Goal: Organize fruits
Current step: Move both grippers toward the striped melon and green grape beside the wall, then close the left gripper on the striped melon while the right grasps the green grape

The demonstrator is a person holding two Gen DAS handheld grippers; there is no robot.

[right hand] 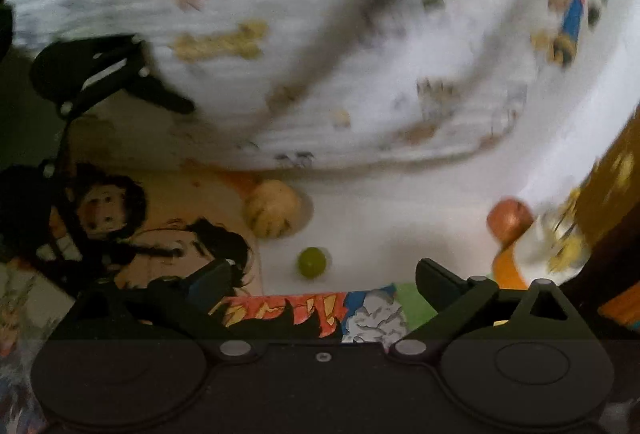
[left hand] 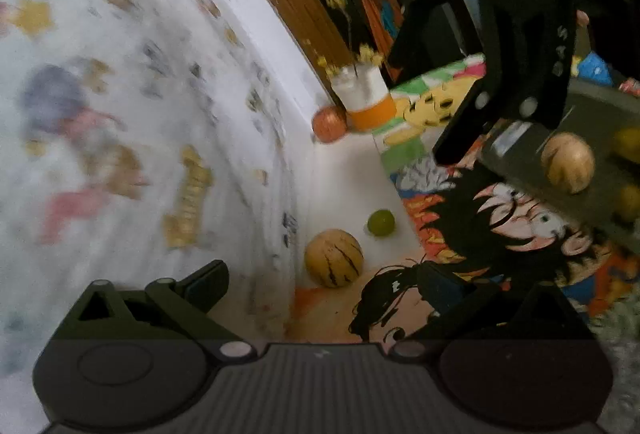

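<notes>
A white cloth printed with cartoon figures (right hand: 360, 54) is filling the background, and a colourful cartoon-print mat (left hand: 500, 230) is lying beside a bare white surface (right hand: 380, 218). On that surface a round yellow melon with dark streaks (left hand: 334, 258) is sitting near a small green lime (left hand: 381, 222); an orange-red fruit (left hand: 329, 124) is resting well apart. Left gripper (left hand: 324, 284) and right gripper (right hand: 324, 276) are both standing spread wide, holding nothing.
</notes>
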